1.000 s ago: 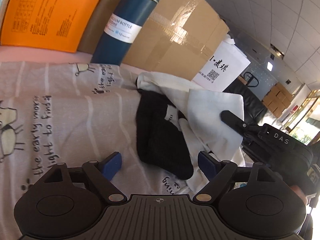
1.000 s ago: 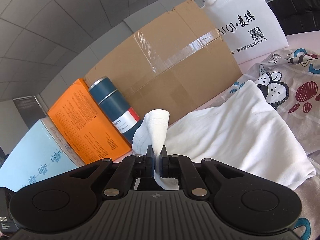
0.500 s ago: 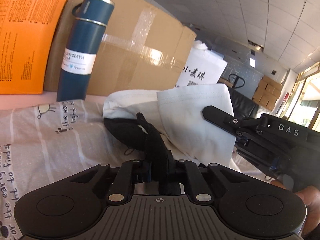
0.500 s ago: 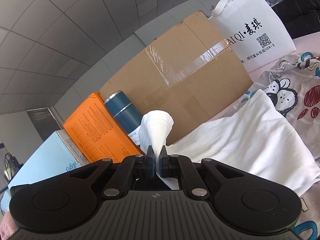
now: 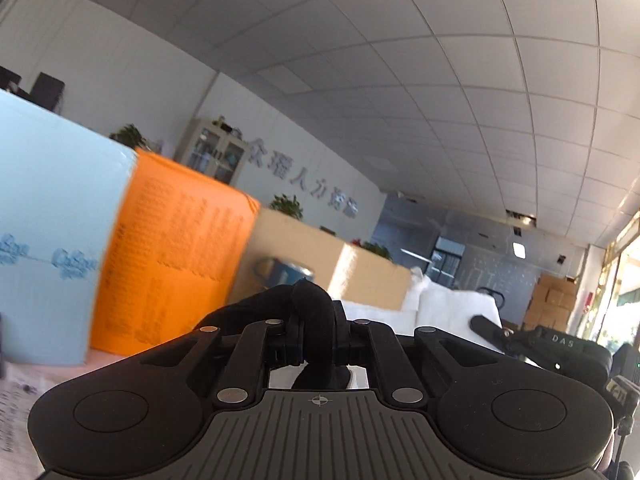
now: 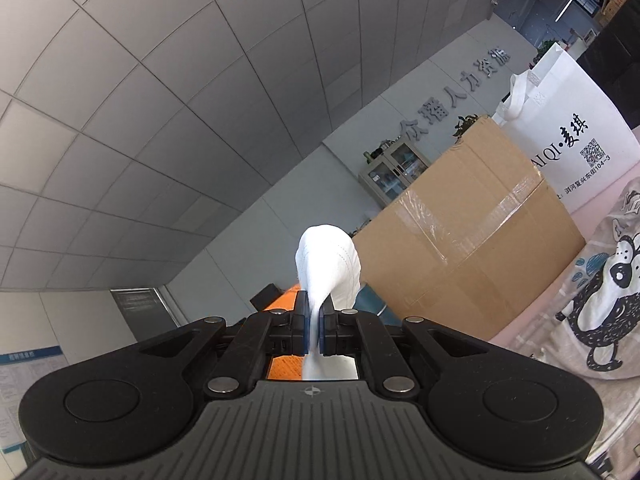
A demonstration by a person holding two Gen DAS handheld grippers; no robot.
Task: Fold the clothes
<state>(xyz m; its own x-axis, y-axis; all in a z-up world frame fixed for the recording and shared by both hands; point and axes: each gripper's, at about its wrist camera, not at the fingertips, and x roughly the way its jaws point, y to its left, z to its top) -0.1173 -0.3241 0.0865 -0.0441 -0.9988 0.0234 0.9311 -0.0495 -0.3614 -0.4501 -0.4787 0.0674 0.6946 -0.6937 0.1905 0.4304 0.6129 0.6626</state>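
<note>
My left gripper (image 5: 314, 340) is shut on a fold of black cloth (image 5: 312, 308) that bunches up above its jaws. My right gripper (image 6: 315, 326) is shut on a bunch of white cloth (image 6: 328, 256) that rises above its jaws. The white cloth also shows in the left wrist view (image 5: 456, 308), with the right gripper (image 5: 552, 348) beside it at the right. Both grippers are raised and tilted up toward the ceiling. A grey printed garment (image 6: 600, 304) lies on the pink surface at the right of the right wrist view.
A light blue box (image 5: 52, 256), an orange box (image 5: 172, 264), a blue bottle (image 5: 284, 276) and a taped cardboard box (image 6: 472, 240) stand in a row behind the clothes. A white tote bag (image 6: 568, 136) stands beside the cardboard box.
The left gripper closed on the black cloth and lifted it. Both grippers rose and tilted upward, so the table and garments dropped out of view.
</note>
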